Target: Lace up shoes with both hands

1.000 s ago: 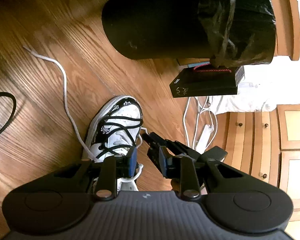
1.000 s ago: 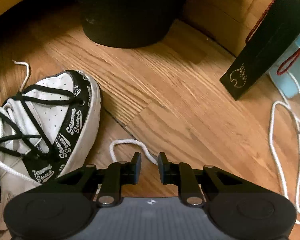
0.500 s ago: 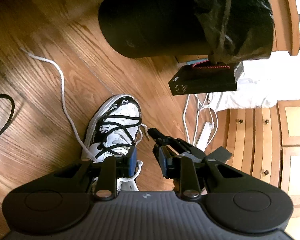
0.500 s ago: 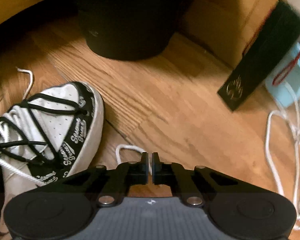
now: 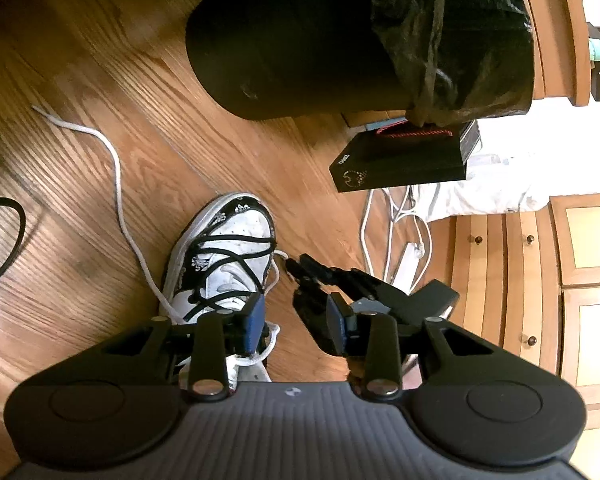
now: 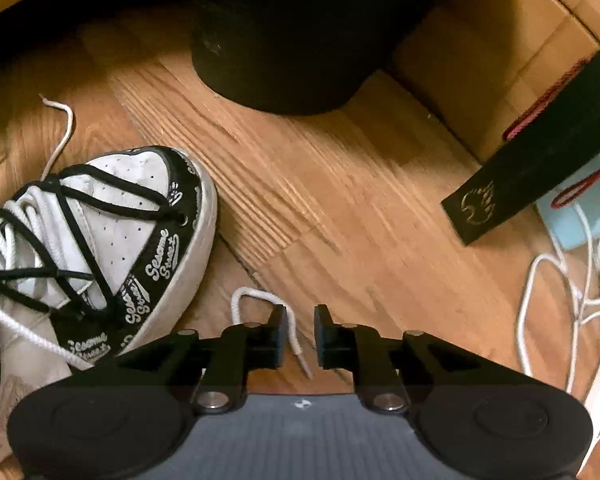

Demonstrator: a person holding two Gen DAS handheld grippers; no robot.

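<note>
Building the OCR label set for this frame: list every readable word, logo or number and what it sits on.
"Sesame Street": white script repeated along the black trim of the shoe, clear in the right wrist view.
Black gift bag: gold emblem near its bottom corner, a symbol with no letters.
Same bag in the left wrist view: a short white mark at one corner, too small to read.
Trash bin: no text visible.

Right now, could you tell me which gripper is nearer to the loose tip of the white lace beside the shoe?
Right. The right gripper, opening, straddles the lace tip without pinching it. The left gripper, also opening, hovers above the shoe, farther away.
</note>
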